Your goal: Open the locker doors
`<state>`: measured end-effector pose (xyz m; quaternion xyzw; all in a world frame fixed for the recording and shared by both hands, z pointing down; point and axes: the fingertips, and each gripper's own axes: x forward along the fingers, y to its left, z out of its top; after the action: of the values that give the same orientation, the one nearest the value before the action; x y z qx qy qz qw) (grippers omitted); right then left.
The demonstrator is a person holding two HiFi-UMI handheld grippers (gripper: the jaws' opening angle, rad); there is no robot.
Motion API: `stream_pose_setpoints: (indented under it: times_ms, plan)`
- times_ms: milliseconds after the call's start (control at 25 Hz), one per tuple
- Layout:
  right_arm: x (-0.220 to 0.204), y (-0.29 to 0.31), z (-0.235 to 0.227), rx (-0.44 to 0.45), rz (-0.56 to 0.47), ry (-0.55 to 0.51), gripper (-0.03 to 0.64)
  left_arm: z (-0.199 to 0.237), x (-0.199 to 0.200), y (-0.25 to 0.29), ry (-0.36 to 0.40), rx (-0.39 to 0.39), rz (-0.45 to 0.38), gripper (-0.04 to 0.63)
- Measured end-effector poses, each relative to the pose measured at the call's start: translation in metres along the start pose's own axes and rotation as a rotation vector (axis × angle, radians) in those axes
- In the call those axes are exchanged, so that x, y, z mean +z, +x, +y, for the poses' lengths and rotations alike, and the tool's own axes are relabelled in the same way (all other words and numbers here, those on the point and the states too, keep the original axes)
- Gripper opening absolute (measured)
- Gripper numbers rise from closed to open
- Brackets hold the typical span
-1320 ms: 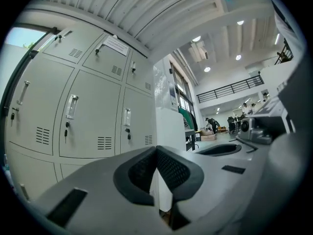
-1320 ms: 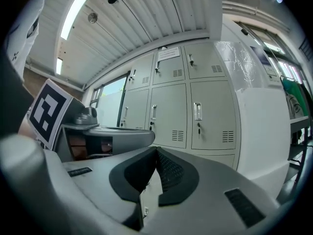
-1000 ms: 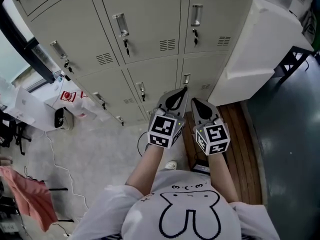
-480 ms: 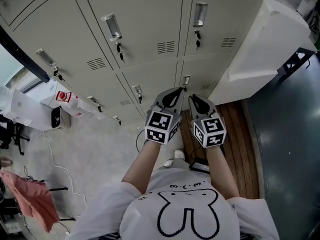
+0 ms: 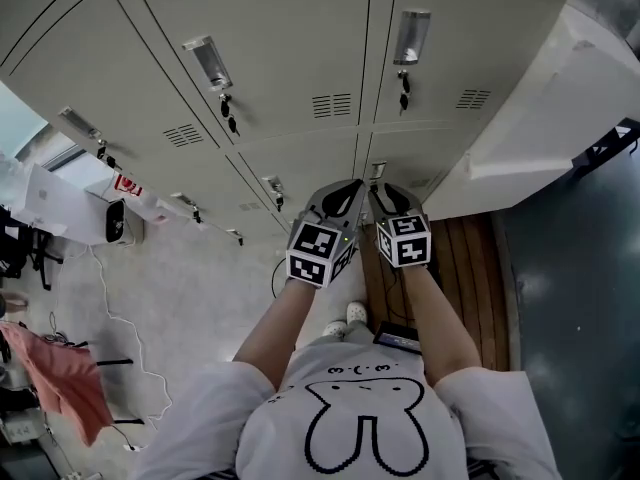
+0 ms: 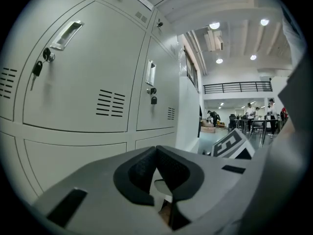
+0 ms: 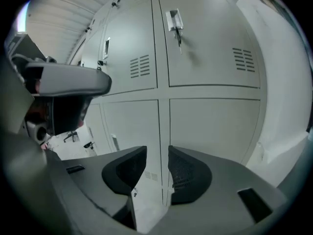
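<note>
Locker bank: the locker doors (image 5: 290, 48) fill the upper half of the head view, in rows. Every door in view sits flush in its frame, closed. Each upper door carries a recessed handle (image 5: 412, 36) with a key (image 5: 404, 88) hanging in the lock below it, and vent slots (image 5: 334, 105) near its lower corner. A lower-row handle (image 5: 377, 169) sits at frame centre, just above the tool tips.

Left gripper (image 6: 156, 153): closed. In its own view the two dark pads meet at their tips with nothing held between them. It points at the locker face. The marker cube (image 6: 233, 144) of the other tool shows at the right of that view.

Right gripper (image 7: 157, 155): its jaws are opening, and a clear gap stands between the pads. Nothing is between them. The vertical seam between two lower doors lines up in the gap, some way behind the jaws and not touching them.

Position: in the head view both tools are held side by side at frame centre, close together, with the tips directed at the lower row of doors.

Surroundings: a white cabinet (image 5: 540, 118) stands against the lockers at the upper right. A wooden platform (image 5: 470, 268) lies below it, and a dark floor (image 5: 570, 318) sits at the right edge. A pink cloth (image 5: 62, 383) is at the lower left, with a cable (image 5: 110, 298) trailing on the pale floor.
</note>
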<state>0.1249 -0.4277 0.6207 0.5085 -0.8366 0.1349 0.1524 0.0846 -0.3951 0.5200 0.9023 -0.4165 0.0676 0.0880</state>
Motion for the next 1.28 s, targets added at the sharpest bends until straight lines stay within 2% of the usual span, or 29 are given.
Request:
stream_pose_setpoints:
  times_ms: [240,520,680,920,1280]
  plan:
    - [-0.038,0.047,-0.026,-0.024,0.087,0.039,0.146,0.012,-0.014,0.019,0.002,0.02,0.039,0.015]
    - [-0.055,0.091,-0.04,0.014,0.121,0.077,0.15,0.026,-0.022,0.036,-0.031,0.031,0.068,0.015]
    - [-0.065,0.109,-0.048,-0.007,0.163,0.093,0.15,0.033,-0.022,0.044,-0.047,0.034,0.08,0.015]
    - [-0.057,0.123,-0.045,0.032,0.141,0.049,0.15,0.036,-0.025,0.047,-0.053,0.039,0.1,0.015]
    - [-0.06,0.114,-0.043,0.034,0.126,0.108,0.15,0.034,-0.035,0.039,-0.067,0.049,0.124,0.015]
